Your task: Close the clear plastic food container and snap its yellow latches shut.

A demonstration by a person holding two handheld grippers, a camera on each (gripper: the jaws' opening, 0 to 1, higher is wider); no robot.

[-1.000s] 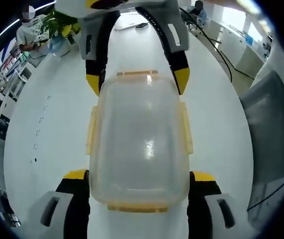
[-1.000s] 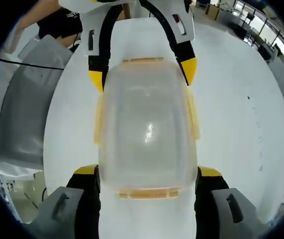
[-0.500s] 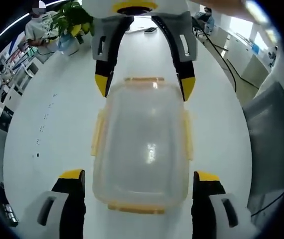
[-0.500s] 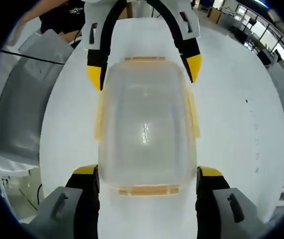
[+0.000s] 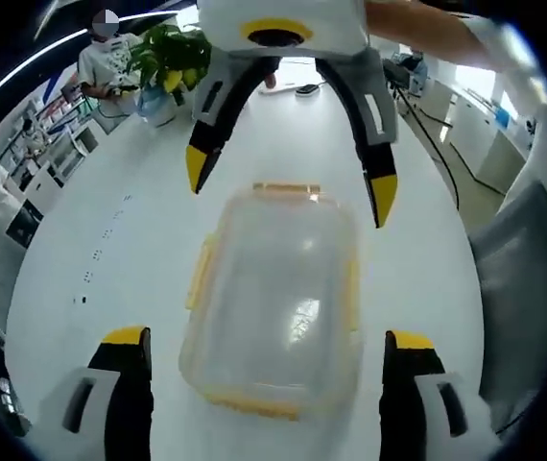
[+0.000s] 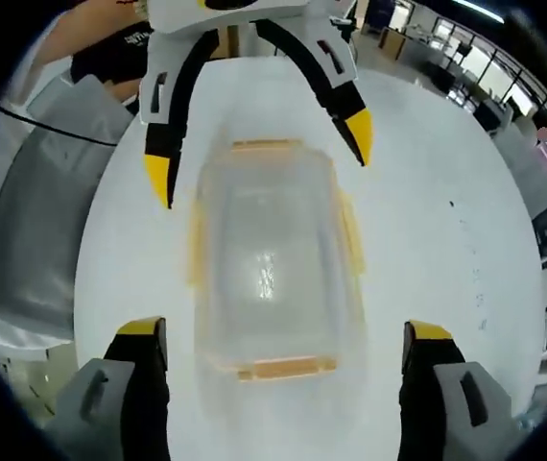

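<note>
The clear plastic food container (image 5: pixel 273 298) lies on the white table (image 5: pixel 110 259) with its lid on. Yellow latches (image 5: pixel 200 274) run along its sides and ends and lie close against the walls. In the left gripper view my left gripper (image 5: pixel 266 338) is open, its yellow-tipped jaws standing well clear of the container's near corners. My right gripper (image 5: pixel 288 187) faces it over the far end, also open. The right gripper view mirrors this: container (image 6: pixel 269 279) in the middle, right gripper (image 6: pixel 284 329) open at the near end, left gripper (image 6: pixel 258 154) open beyond.
A grey chair back (image 5: pixel 528 279) stands at the table's edge, also seen as a grey shape (image 6: pixel 34 211). A potted plant (image 5: pixel 173 58), a dark phone (image 5: pixel 304 88) and a seated person (image 5: pixel 106 58) are at the table's far end.
Both grippers have opened wider and drawn back from the container, whose sides their jaws stood close against a second ago. The container stays on the table.
</note>
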